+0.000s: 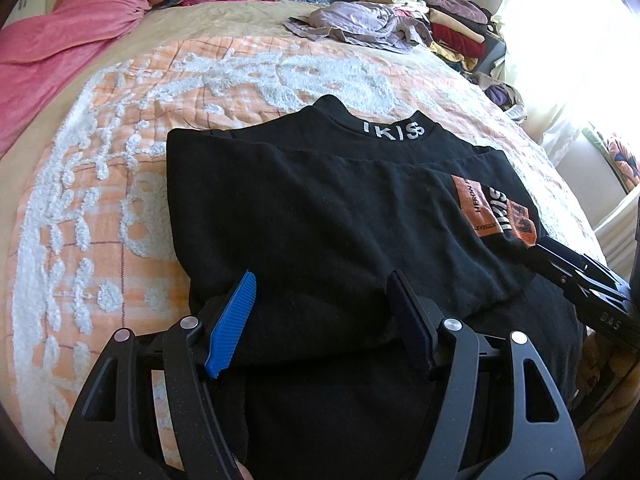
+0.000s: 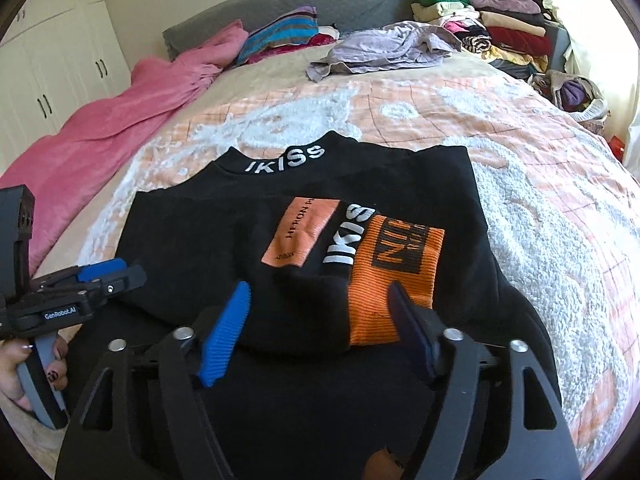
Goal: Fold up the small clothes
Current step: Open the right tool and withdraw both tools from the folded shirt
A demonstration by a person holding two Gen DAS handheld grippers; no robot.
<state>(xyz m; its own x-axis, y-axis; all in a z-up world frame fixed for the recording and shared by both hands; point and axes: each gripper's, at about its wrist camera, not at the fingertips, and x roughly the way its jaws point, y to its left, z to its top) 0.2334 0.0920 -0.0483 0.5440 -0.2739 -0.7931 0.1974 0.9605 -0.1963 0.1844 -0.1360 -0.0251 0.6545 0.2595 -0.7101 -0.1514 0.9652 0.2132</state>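
Black top half folded on the bed

My left gripper [image 1: 320, 292] and right gripper [image 2: 320, 304] both stand wide over the near fold of the black top [image 2: 248, 240], pinching nothing; it lies on the orange-and-white bedspread [image 2: 520, 184].

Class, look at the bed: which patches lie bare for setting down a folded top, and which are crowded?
Bare: the quilt between the black top and lilac garment, and between the top and pink blanket. Crowded: the clothes pile at the far right.
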